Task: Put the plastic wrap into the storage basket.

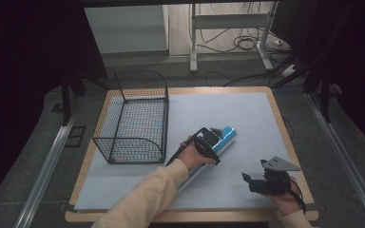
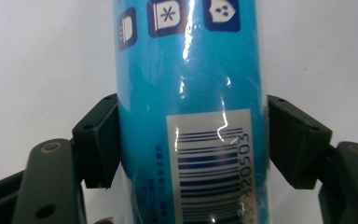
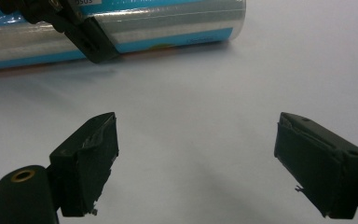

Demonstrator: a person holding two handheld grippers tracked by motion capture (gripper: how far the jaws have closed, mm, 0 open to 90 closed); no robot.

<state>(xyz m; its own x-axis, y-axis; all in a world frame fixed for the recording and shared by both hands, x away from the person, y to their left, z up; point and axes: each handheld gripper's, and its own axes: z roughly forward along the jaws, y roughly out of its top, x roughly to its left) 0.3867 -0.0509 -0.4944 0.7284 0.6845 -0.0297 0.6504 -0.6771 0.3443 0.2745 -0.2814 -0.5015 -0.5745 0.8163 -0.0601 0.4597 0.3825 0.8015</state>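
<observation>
Pale blue-grey matting covers the desk [image 1: 247, 118], with a black wire basket [image 1: 135, 121] at its left side. Left gripper [image 1: 212, 135]: its fingers [image 2: 98, 140] press both flanks of a blue cling-film-type roll [image 2: 189, 93], which lies lengthwise between them, apparently on the mat; contact looks firm, which suits a lift. Right gripper [image 3: 196, 158]: fingers [image 3: 91, 158] spread wide, empty, with bare mat between them and the roll beyond their tips, probably on standby.

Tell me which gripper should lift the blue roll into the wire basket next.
Left. The left gripper already has its jaws on both sides of the blue roll, and the wire basket stands on its side of the table. The right gripper is open over bare mat, apart from the roll.
</observation>
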